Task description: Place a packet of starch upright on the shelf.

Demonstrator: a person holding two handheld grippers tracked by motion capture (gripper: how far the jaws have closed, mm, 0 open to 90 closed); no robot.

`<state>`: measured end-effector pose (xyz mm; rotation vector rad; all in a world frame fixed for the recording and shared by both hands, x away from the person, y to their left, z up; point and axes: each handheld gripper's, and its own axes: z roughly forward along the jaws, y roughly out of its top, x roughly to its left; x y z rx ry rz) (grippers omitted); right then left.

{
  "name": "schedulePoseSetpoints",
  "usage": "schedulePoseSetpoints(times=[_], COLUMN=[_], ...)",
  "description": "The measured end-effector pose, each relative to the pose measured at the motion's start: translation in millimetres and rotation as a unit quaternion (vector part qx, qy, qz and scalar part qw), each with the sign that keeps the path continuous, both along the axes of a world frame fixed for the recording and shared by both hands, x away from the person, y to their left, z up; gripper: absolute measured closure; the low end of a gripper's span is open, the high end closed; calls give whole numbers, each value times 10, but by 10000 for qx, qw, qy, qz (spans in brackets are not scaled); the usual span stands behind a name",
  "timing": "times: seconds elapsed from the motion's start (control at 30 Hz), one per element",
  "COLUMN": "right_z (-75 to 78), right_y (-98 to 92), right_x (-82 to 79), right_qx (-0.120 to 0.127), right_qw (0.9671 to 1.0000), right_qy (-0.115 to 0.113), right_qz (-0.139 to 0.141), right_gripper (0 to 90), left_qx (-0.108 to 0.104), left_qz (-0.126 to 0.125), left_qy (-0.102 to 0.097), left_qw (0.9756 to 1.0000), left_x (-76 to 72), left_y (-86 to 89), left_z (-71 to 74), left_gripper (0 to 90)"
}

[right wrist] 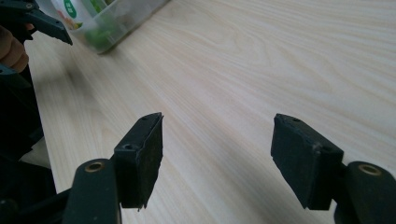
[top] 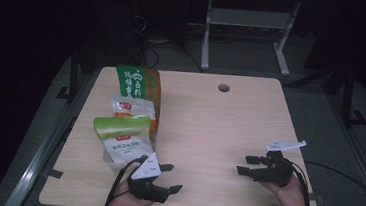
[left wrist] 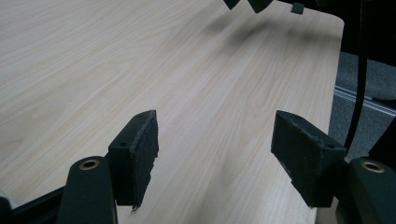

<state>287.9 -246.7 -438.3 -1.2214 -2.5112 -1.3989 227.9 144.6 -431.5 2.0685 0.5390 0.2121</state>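
My left gripper (top: 172, 178) rests near the table's front edge, just right of the snack bags, pointing right; its jaws stand open over bare wood (left wrist: 215, 149). My right gripper (top: 244, 164) is held at the front right, pointing left toward the other one, jaws open with nothing between them (right wrist: 217, 144). A green and white bag (top: 122, 140) stands nearest at the left, a white and red bag (top: 131, 109) behind it, and a tall green and orange bag (top: 137, 86) at the back. The right gripper view shows the bags' clear container (right wrist: 107, 28) at the top left.
The light wooden table (top: 209, 125) has a round cable hole (top: 224, 88) near its far edge. Bare wood lies between the two grippers. Beyond the table are a grey floor and the legs of a white desk frame (top: 206, 40).
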Motion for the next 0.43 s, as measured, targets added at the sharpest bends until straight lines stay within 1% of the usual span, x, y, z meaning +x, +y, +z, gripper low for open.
schedulePoseSetpoints(times=[0.07, 0.23, 0.27, 0.37, 0.43], right_z=[-16, -43, -52, -77, -84], right_y=[-13, -35, -45, -50, -44], right_x=[-32, -108, -152, -210, -229], right_qx=[53, 38, 35, 84, 113], right_qw=[10000, 10000, 10000, 9997, 9996], right_qy=[4, -22, -57, -128, -144], right_qz=[-1, -36, -74, -204, -227], right_gripper=[332, 324, 319, 308, 305], left_qx=[4, -14, -9, -33, -41], left_qz=[-3, -2, -10, -25, -29], left_qy=[4, 24, 27, 26, 26], left_qw=[10000, 10000, 10000, 10000, 10000], left_x=[0, -2, -4, -4, -4], left_y=[1, -6, -8, -6, -7], left_z=[-1, -4, -4, -1, 1], left_gripper=[320, 319, 319, 319, 320])
